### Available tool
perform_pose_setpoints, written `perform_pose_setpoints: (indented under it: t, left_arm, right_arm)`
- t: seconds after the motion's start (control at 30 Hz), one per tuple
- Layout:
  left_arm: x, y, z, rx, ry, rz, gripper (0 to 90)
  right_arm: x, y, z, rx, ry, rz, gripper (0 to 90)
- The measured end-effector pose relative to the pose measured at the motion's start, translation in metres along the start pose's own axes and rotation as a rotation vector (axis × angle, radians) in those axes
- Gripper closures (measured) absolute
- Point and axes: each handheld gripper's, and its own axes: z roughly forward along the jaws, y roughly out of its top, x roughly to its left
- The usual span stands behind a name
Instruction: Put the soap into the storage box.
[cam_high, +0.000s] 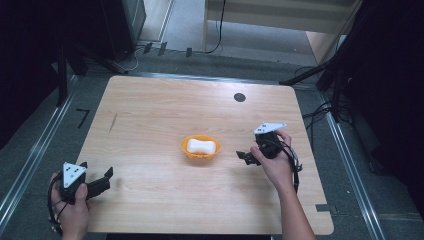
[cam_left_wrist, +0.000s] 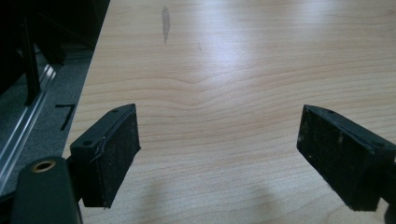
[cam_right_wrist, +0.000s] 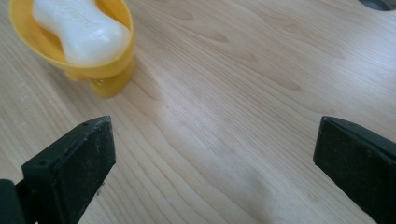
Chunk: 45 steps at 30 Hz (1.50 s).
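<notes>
While both hands idle at the lower edges of the high view, the stock on the wooden table (cam_high: 150, 120) reads as follows.

Item one: soap bar (cam_high: 201, 146), white, waisted in the middle, count one. It lies inside the orange dish (cam_high: 200, 155), count one, at the centre of the high view and in the upper left corner of the right gripper view. Handling, by judgement: the bar looks hard, light and smooth, so likely slippery under the pads; the narrow waist is the best place to take hold, jaws set across it from above. The dish looks like thin plastic on a small foot, light enough to slide or tip if the bar is dragged rather than lifted straight up.

Item two: grippers, count two. Left gripper (cam_high: 102, 180), lower left of the high view, well apart from the dish; its jaws stand wide with bare wood between them. Right gripper (cam_high: 247, 157), right of centre, near the dish but not touching it; its jaws are spread as wide as they go, nothing between them, pads black and flat.

Item three: dark round hole (cam_high: 239, 97), count one, upper right of the tabletop.

Item four: dark streak in the wood (cam_high: 113, 122), count one, left of centre.
</notes>
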Motion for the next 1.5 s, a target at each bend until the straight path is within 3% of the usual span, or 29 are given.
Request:
perform_pose_setpoints:
  t: [0.17, 0.37, 0.43, 1.5]
  left_arm:
    - [0.000, 0.000, 0.000, -0.001, -0.001, -0.001, 13.8]
    - [0.000, 0.000, 0.000, 0.000, 0.000, 0.000, 13.8]
    - [0.000, 0.000, 0.000, 0.002, 0.001, 0.002, 13.8]
    - [-0.001, 0.000, 0.000, -0.003, 0.005, 0.005, 13.8]
  right_arm:
    - [-0.004, -0.018, -0.008, -0.042, -0.035, 0.050, 0.0]
    - [-0.004, -0.031, -0.014, -0.058, -0.060, 0.063, 0.0]
    - [-0.006, -0.041, -0.022, -0.076, -0.102, 0.083, 0.0]
    - [-0.019, -0.140, -0.075, -0.158, -0.237, 0.251, 0.0]
